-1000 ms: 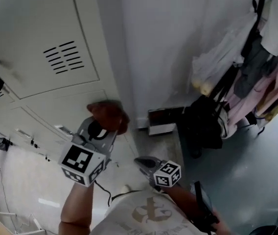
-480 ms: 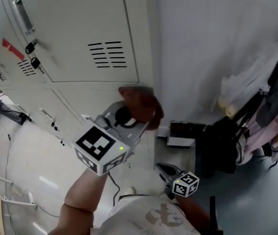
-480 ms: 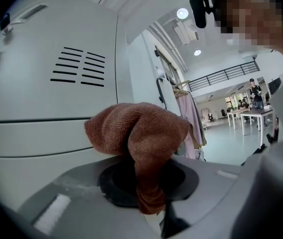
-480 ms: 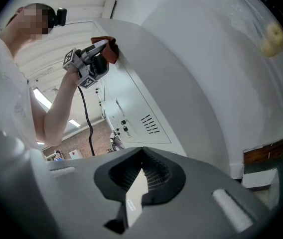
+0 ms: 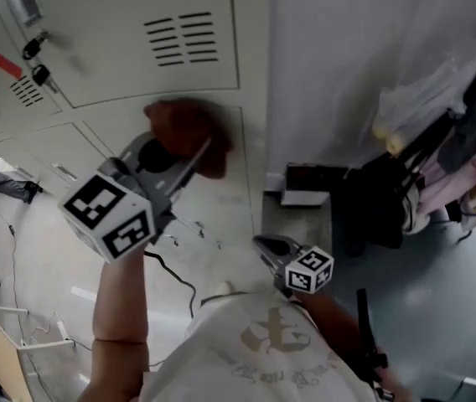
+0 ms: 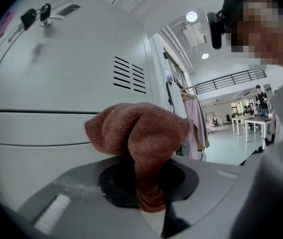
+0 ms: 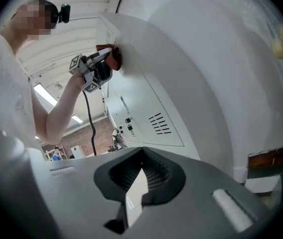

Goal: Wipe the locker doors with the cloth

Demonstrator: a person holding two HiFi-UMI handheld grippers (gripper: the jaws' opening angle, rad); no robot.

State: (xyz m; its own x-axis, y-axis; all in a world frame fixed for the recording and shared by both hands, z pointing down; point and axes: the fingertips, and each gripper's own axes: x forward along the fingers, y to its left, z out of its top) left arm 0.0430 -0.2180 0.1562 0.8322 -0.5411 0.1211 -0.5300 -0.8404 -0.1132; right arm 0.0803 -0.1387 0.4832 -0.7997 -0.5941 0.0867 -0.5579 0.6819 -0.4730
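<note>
The person is wearing a pale short-sleeved T-shirt (image 5: 255, 371) that is carrying a tan printed emblem. The grey left gripper (image 5: 194, 153) and the grey right gripper (image 5: 261, 243) are each bearing a white cube with black square markers. A black cable (image 5: 173, 273) is trailing from the left one.

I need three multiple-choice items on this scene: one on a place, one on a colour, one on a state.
1. Where is the cloth?
A in a bucket
B in the left gripper, at a locker door
C on a chair

2. What colour is the cloth?
A blue
B white
C reddish brown

3. The right gripper is:
A shut, empty
B shut on the cloth
C holding a key

Answers:
1. B, the jaws pinch it by the door.
2. C, seen in every view.
3. A, nothing is between its jaws.
</note>
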